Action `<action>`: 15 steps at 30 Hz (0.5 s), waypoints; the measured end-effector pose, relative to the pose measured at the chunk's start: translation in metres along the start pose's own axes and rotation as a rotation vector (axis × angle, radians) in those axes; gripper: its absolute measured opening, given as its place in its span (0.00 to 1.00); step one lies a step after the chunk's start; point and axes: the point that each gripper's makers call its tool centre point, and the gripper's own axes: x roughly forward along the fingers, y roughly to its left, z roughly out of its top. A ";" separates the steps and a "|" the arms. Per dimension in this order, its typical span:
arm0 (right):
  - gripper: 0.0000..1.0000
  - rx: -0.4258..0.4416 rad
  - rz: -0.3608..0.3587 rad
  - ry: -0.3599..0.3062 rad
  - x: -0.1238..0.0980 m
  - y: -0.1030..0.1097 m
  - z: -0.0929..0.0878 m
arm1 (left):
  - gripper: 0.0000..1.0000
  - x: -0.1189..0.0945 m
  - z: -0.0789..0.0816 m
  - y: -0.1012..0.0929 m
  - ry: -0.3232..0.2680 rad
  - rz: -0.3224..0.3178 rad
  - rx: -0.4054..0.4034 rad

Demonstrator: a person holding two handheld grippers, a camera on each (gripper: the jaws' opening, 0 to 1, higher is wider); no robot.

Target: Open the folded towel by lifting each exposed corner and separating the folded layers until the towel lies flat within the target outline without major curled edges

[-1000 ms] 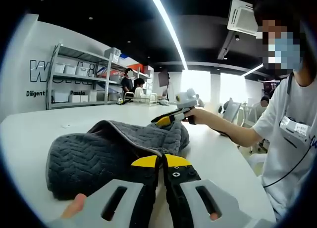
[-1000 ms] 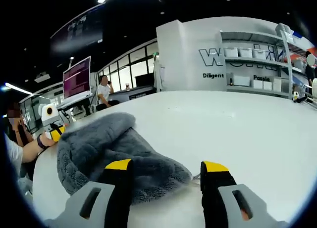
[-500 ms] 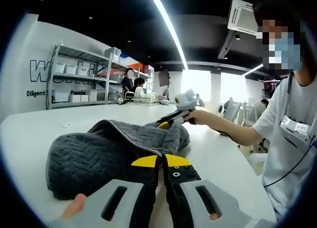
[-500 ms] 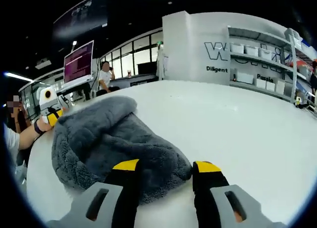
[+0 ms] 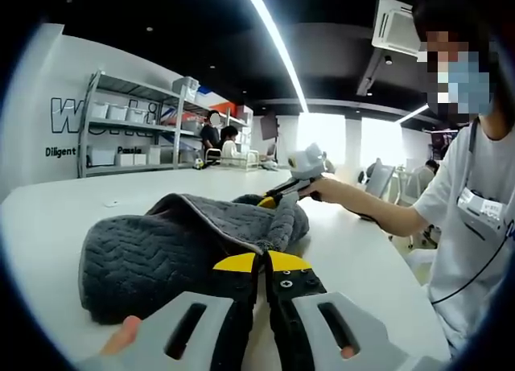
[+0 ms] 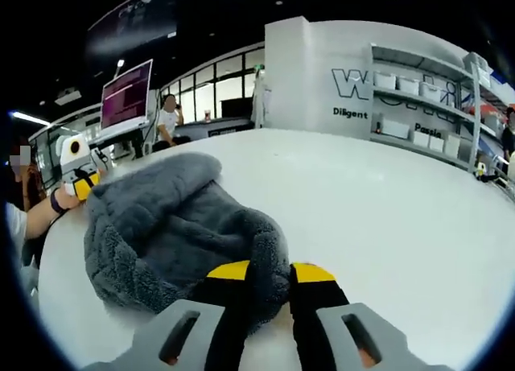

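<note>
Grey towel (image 5: pixel 185 242) lies bunched on white table (image 6: pixel 402 202), barely unfolded; left gripper (image 5: pixel 261 262) & right gripper (image 6: pixel 269 273) each pinch an edge.

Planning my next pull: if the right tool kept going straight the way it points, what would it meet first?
The towel: the right tool already pinches its near edge, and the bunched grey folds lie directly ahead, though depth is hard to judge.

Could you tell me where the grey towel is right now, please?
The grey towel lies bunched on the white table, pinched at opposite ends by the right hand-held gripper and left hand-held gripper.
</note>
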 end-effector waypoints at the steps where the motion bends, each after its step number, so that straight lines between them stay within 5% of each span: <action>1: 0.14 0.002 -0.010 -0.002 0.000 -0.002 0.000 | 0.03 0.000 0.000 0.001 0.002 0.001 0.000; 15: 0.08 -0.002 -0.127 -0.016 -0.008 -0.025 0.003 | 0.01 0.000 -0.004 0.004 0.019 0.024 0.005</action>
